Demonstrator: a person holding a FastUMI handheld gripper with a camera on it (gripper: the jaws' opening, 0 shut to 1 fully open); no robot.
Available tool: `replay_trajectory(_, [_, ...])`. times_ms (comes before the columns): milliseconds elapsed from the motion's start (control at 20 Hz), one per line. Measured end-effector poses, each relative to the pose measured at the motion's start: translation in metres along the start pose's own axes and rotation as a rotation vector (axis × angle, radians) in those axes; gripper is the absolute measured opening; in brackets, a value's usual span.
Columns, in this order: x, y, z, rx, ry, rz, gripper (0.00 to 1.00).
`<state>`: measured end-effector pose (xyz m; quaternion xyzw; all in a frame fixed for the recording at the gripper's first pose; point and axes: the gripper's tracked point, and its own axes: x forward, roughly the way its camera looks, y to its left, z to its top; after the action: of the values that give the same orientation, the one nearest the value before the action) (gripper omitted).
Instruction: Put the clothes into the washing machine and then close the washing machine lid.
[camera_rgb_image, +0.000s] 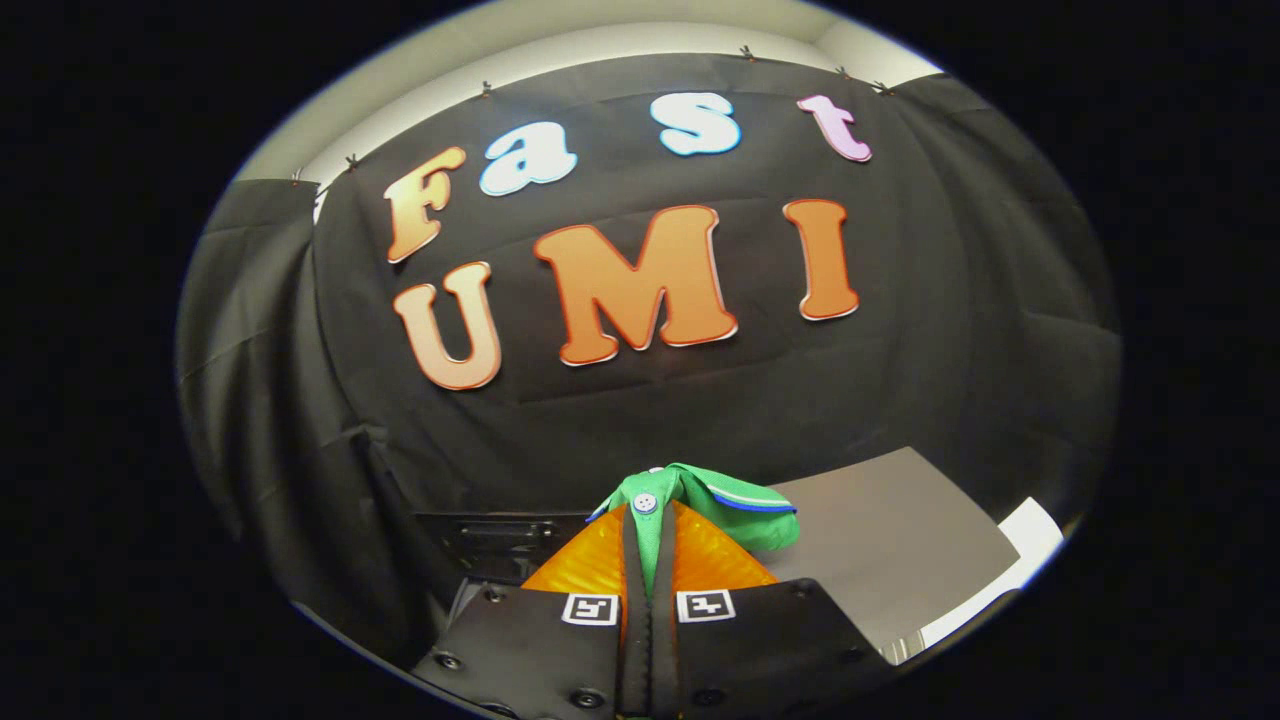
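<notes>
Between the two orange fingers (590, 560) of the gripper (648, 545), which are drawn almost together, a green garment (700, 505) with a white button is pinched and bunches just beyond the tips. Right of the fingers lies a grey panel (890, 545), possibly the washing machine lid, white-edged at its far side.
</notes>
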<state>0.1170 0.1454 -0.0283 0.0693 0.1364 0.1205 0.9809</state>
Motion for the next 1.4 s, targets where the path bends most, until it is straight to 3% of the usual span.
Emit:
replay_trajectory(250, [0.006,0.086,-0.016,0.0,0.036,0.164,0.08])
replay_trajectory(450, [0.036,0.145,-0.064,0.009,0.132,0.265,0.08])
replay_trajectory(600, [0.074,0.175,-0.115,0.022,0.216,0.297,0.08])
replay_trajectory(1100, [0.178,0.198,-0.312,0.057,0.541,0.225,0.08])
replay_trajectory(1400, [0.23,0.186,-0.371,0.099,0.625,0.131,0.08])
